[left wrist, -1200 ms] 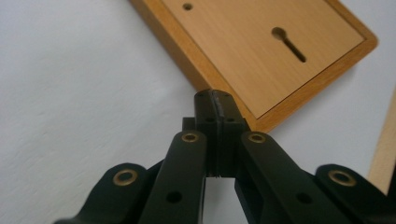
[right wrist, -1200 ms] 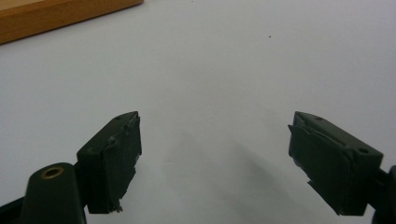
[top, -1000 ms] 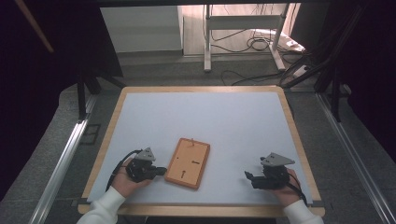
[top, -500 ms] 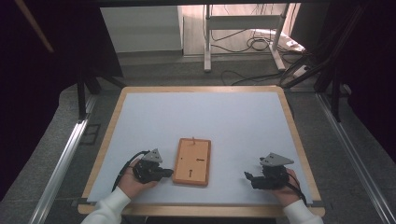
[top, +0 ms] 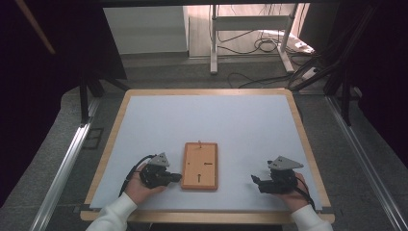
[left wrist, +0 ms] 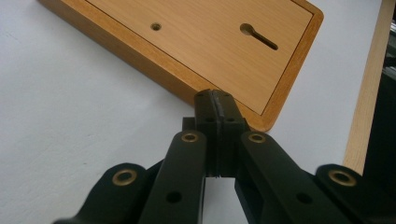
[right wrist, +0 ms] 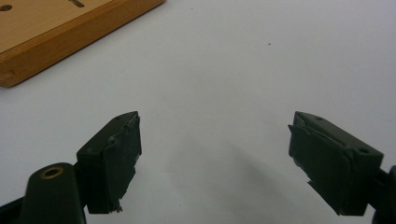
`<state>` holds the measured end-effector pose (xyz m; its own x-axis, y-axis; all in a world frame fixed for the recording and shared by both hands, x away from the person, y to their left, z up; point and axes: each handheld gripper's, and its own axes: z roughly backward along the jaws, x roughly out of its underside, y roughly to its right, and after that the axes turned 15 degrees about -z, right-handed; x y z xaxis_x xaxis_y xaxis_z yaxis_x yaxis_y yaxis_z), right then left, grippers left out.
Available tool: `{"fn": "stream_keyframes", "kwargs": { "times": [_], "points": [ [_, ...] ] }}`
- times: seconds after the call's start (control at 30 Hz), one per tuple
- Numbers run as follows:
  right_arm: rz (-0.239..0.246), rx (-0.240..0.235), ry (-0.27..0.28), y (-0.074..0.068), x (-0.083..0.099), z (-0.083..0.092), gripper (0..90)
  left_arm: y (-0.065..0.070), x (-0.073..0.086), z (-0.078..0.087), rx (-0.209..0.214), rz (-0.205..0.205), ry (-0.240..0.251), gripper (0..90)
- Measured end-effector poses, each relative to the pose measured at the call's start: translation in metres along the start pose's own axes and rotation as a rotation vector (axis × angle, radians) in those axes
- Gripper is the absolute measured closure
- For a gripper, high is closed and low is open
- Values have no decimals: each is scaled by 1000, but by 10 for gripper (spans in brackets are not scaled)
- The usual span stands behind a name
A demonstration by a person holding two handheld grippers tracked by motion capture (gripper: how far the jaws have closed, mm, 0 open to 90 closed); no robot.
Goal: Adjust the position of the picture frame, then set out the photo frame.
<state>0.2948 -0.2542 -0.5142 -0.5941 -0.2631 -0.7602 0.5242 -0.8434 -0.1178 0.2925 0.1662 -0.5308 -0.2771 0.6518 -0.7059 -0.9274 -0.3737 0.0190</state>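
A flat wooden board [top: 199,166] with a raised rim, a keyhole slot and small holes lies on the white tabletop near the front, its long sides running away from me. My left gripper [top: 177,177] is shut with nothing in it, and its closed tips [left wrist: 215,99] press against the board's [left wrist: 205,42] left side rim near a corner. Off to the right, my right gripper [top: 255,181] rests on the table, apart from the board. Its jaws stand wide open [right wrist: 215,140] over bare white surface, and a corner of the board [right wrist: 51,35] shows at the upper left.
The white work surface has a wooden frame [top: 303,139] around it. Metal rails [top: 67,163] run along both sides of the table. Beyond the far edge are a stand's legs [top: 214,43] and cables [top: 260,45] on the floor.
The board was tilted a second ago and now lies square to the table. My left gripper moved slightly right against its edge. The right gripper stayed put.
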Motion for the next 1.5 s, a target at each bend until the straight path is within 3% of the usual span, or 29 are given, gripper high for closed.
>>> {"fn": "stream_keyframes", "kwargs": {
  "times": [0.17,0.33,0.5,0.6,0.67,0.8,1.1,1.5],
  "points": [
    [5,2,9,-1,-1,1,172,1,3,4,-21,-7,14,900],
    [8,-4,24,-2,-2,1,173,-3,8,18,-106,9,84,899],
    [10,-14,27,-3,-1,1,173,-9,13,26,-186,53,141,737],
    [13,-14,22,-2,0,1,173,-10,14,26,-215,68,143,580],
    [17,-16,22,-4,0,2,173,-10,13,26,-223,77,137,439],
    [18,-18,21,-5,0,2,173,-10,13,26,-222,79,132,371],
    [23,-21,14,-5,1,0,173,-15,12,27,-220,84,130,328],
    [32,-37,22,-9,1,0,171,-29,-16,14,-205,16,118,296]
  ]
}}
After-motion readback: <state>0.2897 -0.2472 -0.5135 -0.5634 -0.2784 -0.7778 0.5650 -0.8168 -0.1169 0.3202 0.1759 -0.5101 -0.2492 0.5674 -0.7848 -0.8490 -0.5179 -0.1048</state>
